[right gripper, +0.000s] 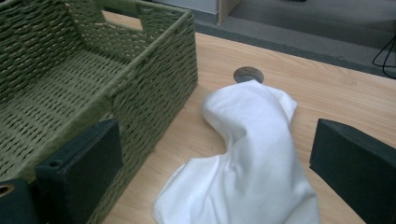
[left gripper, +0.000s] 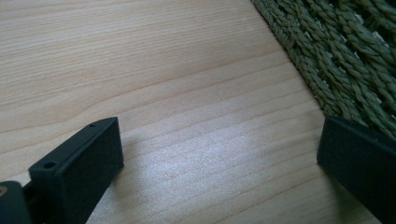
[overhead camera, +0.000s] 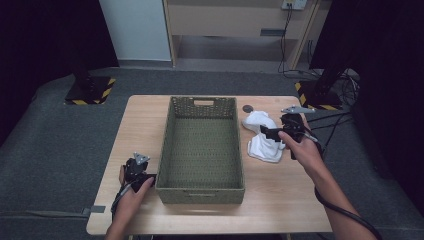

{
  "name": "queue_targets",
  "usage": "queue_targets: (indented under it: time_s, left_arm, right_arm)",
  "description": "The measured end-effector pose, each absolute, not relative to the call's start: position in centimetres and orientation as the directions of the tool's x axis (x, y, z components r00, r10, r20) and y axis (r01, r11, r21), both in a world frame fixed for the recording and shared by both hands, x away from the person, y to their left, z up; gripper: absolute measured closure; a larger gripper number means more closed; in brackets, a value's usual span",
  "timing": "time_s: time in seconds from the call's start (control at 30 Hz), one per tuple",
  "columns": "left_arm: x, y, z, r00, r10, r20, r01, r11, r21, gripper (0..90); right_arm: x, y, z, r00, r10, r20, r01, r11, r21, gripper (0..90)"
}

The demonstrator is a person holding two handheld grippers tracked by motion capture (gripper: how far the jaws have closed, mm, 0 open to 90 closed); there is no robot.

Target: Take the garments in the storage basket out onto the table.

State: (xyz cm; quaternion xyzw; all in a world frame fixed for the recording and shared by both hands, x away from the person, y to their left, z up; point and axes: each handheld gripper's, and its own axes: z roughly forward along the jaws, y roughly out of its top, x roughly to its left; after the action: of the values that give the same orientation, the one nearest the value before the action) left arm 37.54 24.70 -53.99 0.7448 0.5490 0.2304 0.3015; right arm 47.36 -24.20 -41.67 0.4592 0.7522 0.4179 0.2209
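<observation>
Right gripper (right gripper: pixel 215 168) hangs over the cloth (right gripper: pixel 247 158) with its jaws spread wide, one on each side of the white heap and, as far as I can tell, not touching it; the cloth lies crumpled on the table (right gripper: pixel 327 98) just below and ahead of the jaws, with the basket (right gripper: pixel 154 88) close on the gripper's left — empty inside. Left gripper (left gripper: pixel 219 163) rests low over bare wood, jaws also wide, holding nothing, the basket wall just off its right jaw. Nothing is done yet, I judge — the grasp, the lift and the drop into the basket are all left.
</observation>
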Motion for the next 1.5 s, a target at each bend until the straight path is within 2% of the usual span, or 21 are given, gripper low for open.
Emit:
queue_targets:
  time_s: [0.5, 1.07, 1.5]
  left_arm:
    - [37.5, 24.7, -54.0, 0.288, 0.958, 0.013, 0.679, -0.213, 0.703, 0.0]
    - [37.4, 24.7, -54.0, 0.288, 0.958, 0.013, 0.679, -0.213, 0.703, 0.0]
    - [37.4, 24.7, -54.0, 0.287, 0.958, 0.013, 0.679, -0.213, 0.703, 0.0]
  right_arm:
    - [43.6, -25.1, -43.4, -0.504, 0.862, 0.05, 0.499, 0.244, 0.831, 2.6]
    - [41.0, -25.8, -46.0, -0.517, 0.854, 0.067, 0.531, 0.258, 0.807, 2.6]
    - [39.4, -25.6, -46.4, -0.541, 0.84, 0.046, 0.525, 0.294, 0.799, 2.8]
